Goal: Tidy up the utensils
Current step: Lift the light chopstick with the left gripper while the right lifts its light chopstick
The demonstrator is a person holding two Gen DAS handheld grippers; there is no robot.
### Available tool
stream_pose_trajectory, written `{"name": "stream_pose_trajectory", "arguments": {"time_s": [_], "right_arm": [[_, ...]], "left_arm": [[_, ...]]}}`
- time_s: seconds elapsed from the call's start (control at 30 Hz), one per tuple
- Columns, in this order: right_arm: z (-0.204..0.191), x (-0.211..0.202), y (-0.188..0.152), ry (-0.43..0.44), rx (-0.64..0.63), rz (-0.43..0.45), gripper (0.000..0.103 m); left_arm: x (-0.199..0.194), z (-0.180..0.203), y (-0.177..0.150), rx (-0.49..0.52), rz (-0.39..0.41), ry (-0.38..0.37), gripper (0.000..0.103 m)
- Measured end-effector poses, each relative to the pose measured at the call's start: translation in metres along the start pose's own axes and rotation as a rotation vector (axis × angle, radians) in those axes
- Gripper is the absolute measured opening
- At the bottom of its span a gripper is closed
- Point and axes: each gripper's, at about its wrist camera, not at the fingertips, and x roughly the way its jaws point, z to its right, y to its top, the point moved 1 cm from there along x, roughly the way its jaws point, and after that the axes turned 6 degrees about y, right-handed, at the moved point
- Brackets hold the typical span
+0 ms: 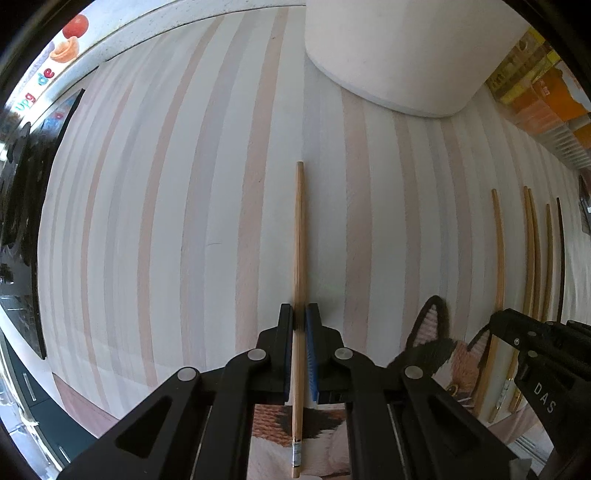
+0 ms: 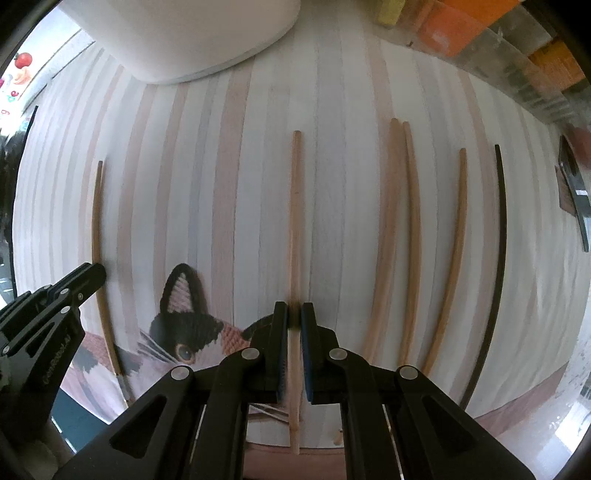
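Note:
In the left wrist view my left gripper (image 1: 299, 314) is shut on a light wooden chopstick (image 1: 300, 236), which runs straight away from me over the striped cloth (image 1: 166, 221). My right gripper (image 2: 294, 314) is shut on a second wooden chopstick (image 2: 295, 214) in the same way. From the right wrist view, the left gripper (image 2: 96, 272) sits at the far left with its chopstick (image 2: 97, 214). The right gripper (image 1: 498, 322) shows at the left wrist view's right edge. To the right lie a pair of wooden chopsticks (image 2: 400, 221), a single one (image 2: 455, 236) and a dark one (image 2: 501, 240).
A tall white container (image 2: 184, 37) stands at the far edge of the cloth. A knitted cat picture (image 2: 184, 325) covers the cloth's near part. Orange and yellow boxes (image 2: 461, 22) line the back right. A dark flat object (image 2: 572, 192) lies at the far right.

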Motion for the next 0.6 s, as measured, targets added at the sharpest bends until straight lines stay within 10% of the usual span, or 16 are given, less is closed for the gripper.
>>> {"name": "stream_pose_trajectory", "arguments": {"time_s": [0.6], "right_arm": [[0.002,-0.073,-0.015,0.127,-0.014,0.252,0.007]], "left_arm": [[-0.107,-0.011,-0.019,0.032,0.251,-0.05,0.004]]}}
